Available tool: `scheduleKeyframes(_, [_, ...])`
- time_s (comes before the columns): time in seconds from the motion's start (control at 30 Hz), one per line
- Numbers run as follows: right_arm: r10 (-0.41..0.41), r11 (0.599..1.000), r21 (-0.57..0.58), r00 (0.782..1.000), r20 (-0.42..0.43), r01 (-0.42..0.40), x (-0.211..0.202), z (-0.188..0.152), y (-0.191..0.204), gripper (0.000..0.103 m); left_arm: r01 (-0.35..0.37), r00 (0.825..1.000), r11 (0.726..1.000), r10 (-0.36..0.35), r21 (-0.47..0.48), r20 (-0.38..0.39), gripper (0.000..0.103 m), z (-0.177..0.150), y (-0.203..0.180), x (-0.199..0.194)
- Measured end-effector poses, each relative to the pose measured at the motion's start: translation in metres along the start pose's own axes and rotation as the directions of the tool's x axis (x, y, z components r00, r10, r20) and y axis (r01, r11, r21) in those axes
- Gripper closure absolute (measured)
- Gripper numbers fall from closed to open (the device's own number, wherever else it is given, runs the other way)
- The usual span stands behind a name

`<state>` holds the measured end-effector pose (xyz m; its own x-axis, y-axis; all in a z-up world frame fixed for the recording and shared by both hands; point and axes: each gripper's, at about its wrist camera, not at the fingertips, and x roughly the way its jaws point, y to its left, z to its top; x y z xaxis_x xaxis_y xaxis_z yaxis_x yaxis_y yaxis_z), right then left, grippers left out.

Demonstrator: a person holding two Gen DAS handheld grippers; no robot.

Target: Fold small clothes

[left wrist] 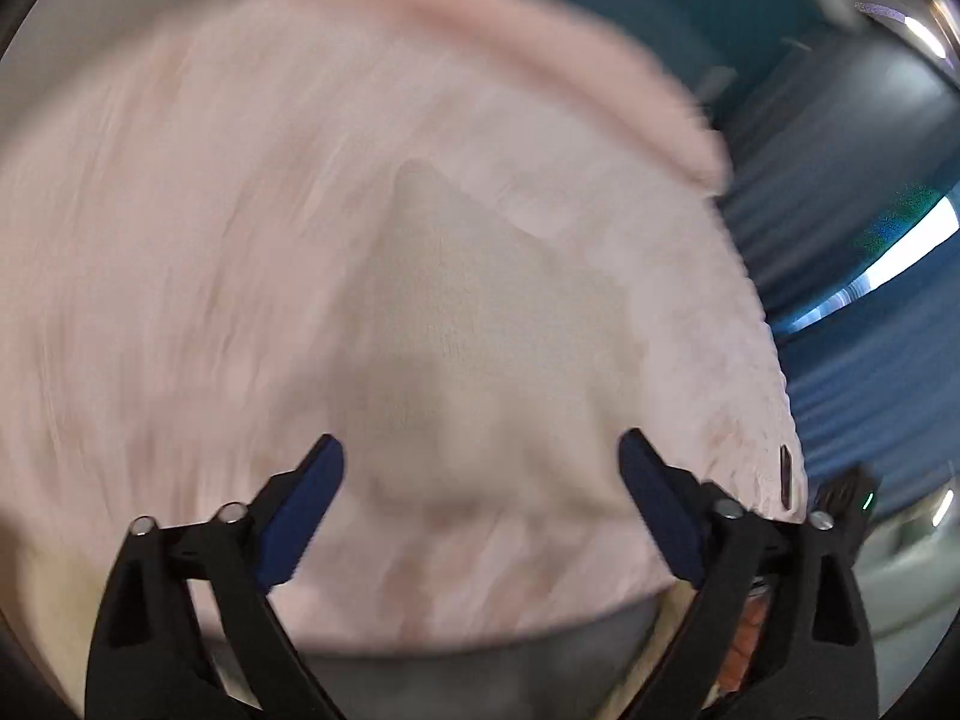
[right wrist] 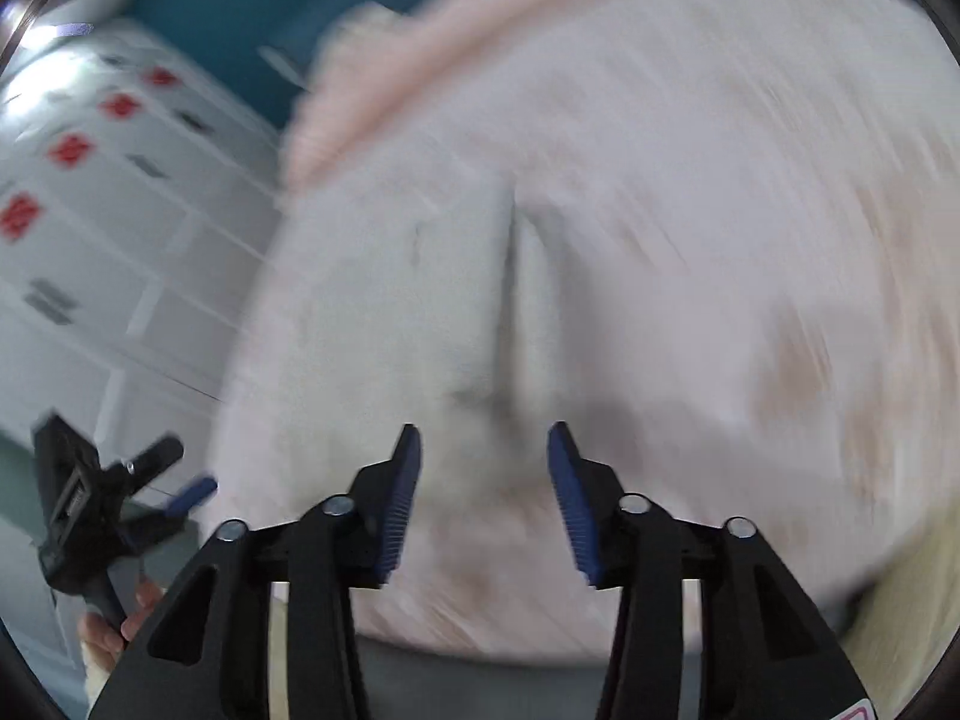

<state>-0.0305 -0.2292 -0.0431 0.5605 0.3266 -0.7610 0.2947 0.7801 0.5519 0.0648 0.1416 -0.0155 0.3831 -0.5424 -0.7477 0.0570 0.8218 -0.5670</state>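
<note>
Pink blurred garment filling both views, left gripper and right gripper both spread, empty, white cabinets at left.

Both views are bright and evenly lit but heavily motion-blurred: the pink cloth smears in streaks. Fisheye bending darkens the corners, and glare streaks flare at the rims.
</note>
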Motion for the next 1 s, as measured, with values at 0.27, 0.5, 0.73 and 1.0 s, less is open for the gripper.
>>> scheduleKeyframes(0.27, [-0.002, 0.999, -0.051, 0.999, 0.048, 0.004, -0.001, 0.034, 0.026, 0.039, 0.001, 0.997, 1.0, 0.001, -0.024, 0.077, 0.009, -0.002, 0.011, -0.005])
scheduleKeyframes(0.5, [-0.071, 0.995, -0.071, 0.997, 0.005, 0.071, 0.042, 0.041, 0.044, 0.037, -0.116, 0.991, 0.989, 0.109, 0.088, 0.076, 0.009, 0.016, -0.025, 0.03])
scheduleKeyframes(0.73, [-0.063, 0.997, -0.055, 0.998, -0.007, 0.063, 0.045, 0.042, 0.041, 0.037, -0.174, 0.984, 0.975, 0.169, 0.14, 0.051, 0.009, 0.009, -0.036, 0.047])
scheduleKeyframes(1.0, [-0.047, 0.998, -0.039, 0.999, -0.023, 0.046, 0.044, 0.037, 0.036, 0.037, -0.188, 0.982, 0.972, 0.186, 0.141, 0.03, 0.009, 0.005, -0.037, 0.055])
